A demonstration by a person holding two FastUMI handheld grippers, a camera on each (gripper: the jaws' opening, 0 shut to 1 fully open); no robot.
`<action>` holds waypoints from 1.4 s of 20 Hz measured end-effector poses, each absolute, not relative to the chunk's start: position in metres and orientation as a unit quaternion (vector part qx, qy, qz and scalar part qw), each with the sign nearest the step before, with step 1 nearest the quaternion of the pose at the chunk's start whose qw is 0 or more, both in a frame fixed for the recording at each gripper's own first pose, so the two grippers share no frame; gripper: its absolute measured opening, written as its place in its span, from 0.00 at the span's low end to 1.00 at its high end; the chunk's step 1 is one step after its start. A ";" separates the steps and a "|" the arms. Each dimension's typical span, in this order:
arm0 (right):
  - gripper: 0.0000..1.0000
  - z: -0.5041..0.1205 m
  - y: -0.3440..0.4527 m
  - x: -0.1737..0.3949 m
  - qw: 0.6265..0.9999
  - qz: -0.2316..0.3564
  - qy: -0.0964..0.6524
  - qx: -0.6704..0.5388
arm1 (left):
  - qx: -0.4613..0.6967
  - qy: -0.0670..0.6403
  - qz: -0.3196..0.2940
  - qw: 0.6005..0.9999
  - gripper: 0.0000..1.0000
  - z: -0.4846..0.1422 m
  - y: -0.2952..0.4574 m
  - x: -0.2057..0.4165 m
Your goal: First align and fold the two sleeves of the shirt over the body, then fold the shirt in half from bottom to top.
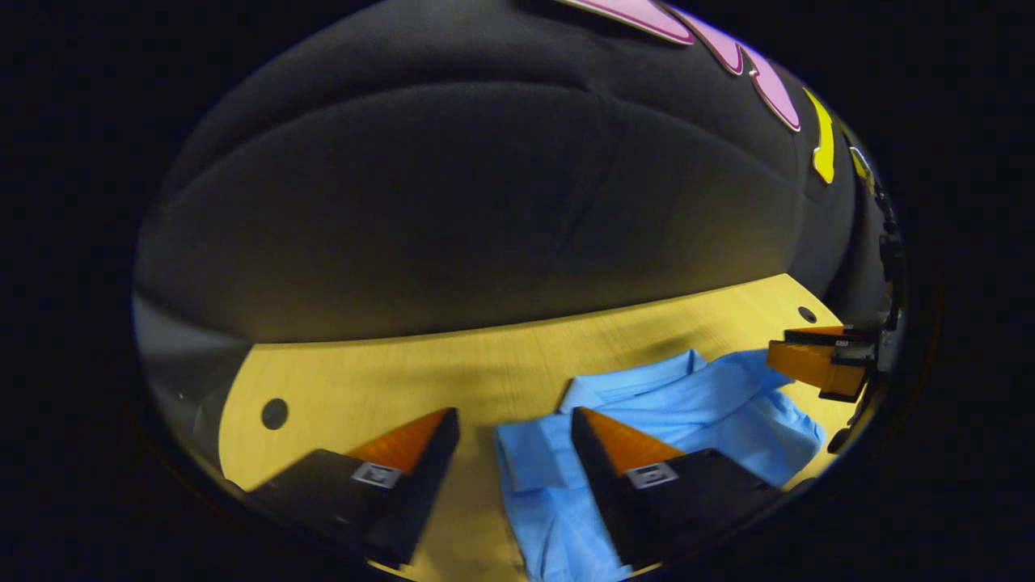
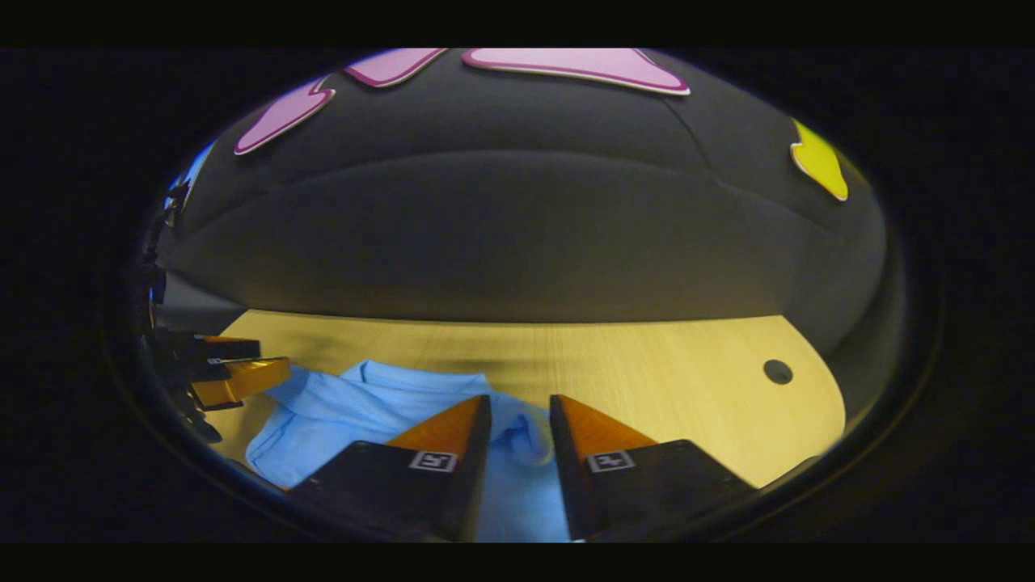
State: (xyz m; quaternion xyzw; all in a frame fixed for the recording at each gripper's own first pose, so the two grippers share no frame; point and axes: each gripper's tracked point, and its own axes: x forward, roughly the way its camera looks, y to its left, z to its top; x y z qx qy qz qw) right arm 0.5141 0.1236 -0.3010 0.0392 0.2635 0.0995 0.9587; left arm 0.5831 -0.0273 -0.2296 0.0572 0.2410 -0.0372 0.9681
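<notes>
1. The shirt (image 1: 647, 420) lies rumpled on the desk (image 1: 388, 380), collar toward the far edge, well short of it.
2. Your left gripper (image 1: 515, 420) has its fingers apart, one tip over the bare desk, one over the cloth; nothing held.
3. Your right gripper (image 2: 519, 412) is narrowly parted above a fold; no clamp visible.
4. Judgement: thin, light, limp fabric; it will sag and drag.
5. Pinch each sleeve at its cuff edge, single layer only, and lift low.
</notes>
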 end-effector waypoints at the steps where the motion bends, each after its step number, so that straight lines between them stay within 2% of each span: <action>1: 0.63 -0.288 0.116 0.509 0.962 0.095 0.253 0.038 | 0.053 0.230 -0.028 0.971 1.00 -0.210 -0.024 0.569; 2: 0.72 -0.276 0.107 0.503 0.965 0.090 0.244 0.038 | 0.047 0.218 -0.017 0.975 0.99 -0.199 -0.020 0.558; 3: 0.89 -0.263 0.098 0.495 0.968 0.084 0.234 0.040 | 0.039 0.207 -0.007 0.978 0.98 -0.188 -0.017 0.544; 4: 0.99 -0.252 0.090 0.486 0.971 0.076 0.223 0.044 | 0.031 0.195 0.000 0.980 0.99 -0.178 -0.015 0.528; 5: 0.95 -0.238 0.080 0.472 0.974 0.070 0.213 0.046 | 0.023 0.183 0.005 0.983 0.99 -0.167 -0.014 0.509; 6: 0.99 -0.226 0.070 0.455 0.976 0.063 0.204 0.047 | 0.015 0.172 0.008 0.985 0.99 -0.156 -0.013 0.489; 15: 0.98 -0.103 0.016 0.281 0.991 0.042 0.123 0.026 | 0.060 0.067 -0.021 0.996 0.99 -0.050 -0.036 0.283; 19: 0.98 -0.039 0.011 0.203 0.995 0.047 0.078 0.051 | 0.026 0.029 -0.029 0.999 0.98 0.000 -0.056 0.192; 26: 0.98 -0.028 0.023 0.060 0.992 0.085 0.067 0.063 | -0.022 0.011 -0.010 1.000 0.99 0.005 -0.071 0.056; 27: 0.95 -0.032 0.025 0.046 0.992 0.096 0.069 0.052 | -0.020 0.008 -0.018 1.000 0.99 0.000 -0.076 0.041; 28: 0.98 -0.040 0.020 0.030 0.992 0.099 0.072 0.034 | -0.020 0.014 -0.021 0.999 0.99 -0.009 -0.078 0.027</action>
